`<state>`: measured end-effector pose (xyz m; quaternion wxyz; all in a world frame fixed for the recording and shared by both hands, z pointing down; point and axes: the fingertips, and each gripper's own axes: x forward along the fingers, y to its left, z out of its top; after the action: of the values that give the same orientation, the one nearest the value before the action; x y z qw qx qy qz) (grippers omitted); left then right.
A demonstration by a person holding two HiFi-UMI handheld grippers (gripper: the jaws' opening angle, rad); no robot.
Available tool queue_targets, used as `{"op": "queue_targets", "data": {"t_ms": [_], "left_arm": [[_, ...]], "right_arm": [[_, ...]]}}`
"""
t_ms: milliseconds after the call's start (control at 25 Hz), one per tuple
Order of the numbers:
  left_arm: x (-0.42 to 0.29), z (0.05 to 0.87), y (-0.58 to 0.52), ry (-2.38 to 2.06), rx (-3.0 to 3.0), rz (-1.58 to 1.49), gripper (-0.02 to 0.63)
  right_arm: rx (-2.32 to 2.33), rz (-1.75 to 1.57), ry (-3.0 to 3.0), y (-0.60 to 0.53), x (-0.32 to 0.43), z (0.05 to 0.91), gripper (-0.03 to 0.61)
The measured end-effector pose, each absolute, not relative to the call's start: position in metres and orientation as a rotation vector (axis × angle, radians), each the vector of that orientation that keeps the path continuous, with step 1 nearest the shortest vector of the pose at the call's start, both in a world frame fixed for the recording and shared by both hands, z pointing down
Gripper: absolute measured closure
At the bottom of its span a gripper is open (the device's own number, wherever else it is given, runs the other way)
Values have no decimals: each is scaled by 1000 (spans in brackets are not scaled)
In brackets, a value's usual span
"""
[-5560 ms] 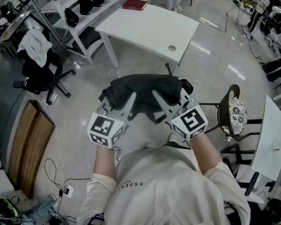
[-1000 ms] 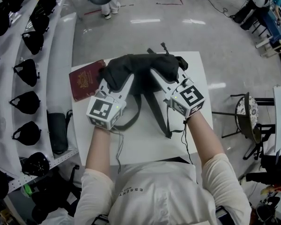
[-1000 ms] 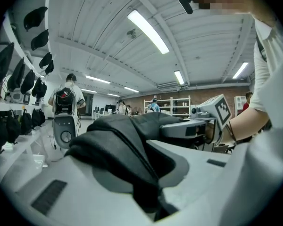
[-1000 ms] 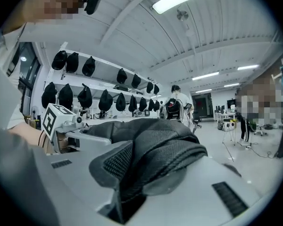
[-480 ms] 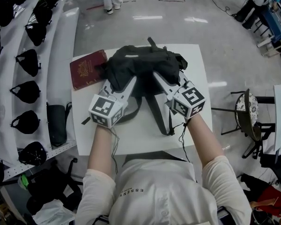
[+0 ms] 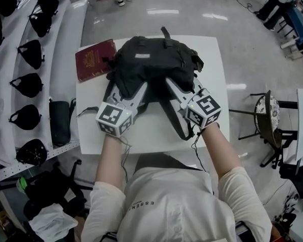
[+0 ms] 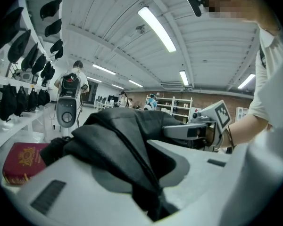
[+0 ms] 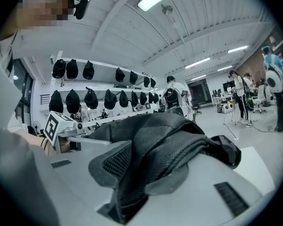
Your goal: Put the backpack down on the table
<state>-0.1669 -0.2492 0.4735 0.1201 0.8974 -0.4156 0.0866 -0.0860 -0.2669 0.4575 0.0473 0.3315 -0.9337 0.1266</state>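
Note:
A black backpack (image 6: 151,59) sits over the far half of the white table (image 6: 214,59), its straps trailing on the top toward me. My left gripper (image 6: 127,87) is shut on a fold of its fabric at the near left. My right gripper (image 6: 184,87) is shut on the padded mesh at the near right. In the left gripper view the dark fabric (image 7: 122,140) runs down between the jaws of the left gripper (image 7: 151,192). In the right gripper view the mesh padding (image 8: 165,135) is pinched in the right gripper (image 8: 132,197). Whether the bag's base rests fully on the table, I cannot tell.
A red book (image 6: 95,59) lies on the table's far left corner, touching the bag's side. White shelves with several black caps (image 6: 20,49) run along the left. A stool with a patterned seat (image 6: 265,120) stands to the right. People stand far off on the floor.
Both grippers and the backpack have moved away from me and downward over the table. The bag now covers the table's far half beside the red book.

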Motion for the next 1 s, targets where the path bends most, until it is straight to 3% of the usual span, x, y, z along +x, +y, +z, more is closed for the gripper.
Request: {"op": "queue_targets", "data": {"t_ms": [1000], "left_arm": [[-143,560,-145,-1168,2500,239,526]], "right_arm": [[963,636,-2742,-171,-56,548,430]]}}
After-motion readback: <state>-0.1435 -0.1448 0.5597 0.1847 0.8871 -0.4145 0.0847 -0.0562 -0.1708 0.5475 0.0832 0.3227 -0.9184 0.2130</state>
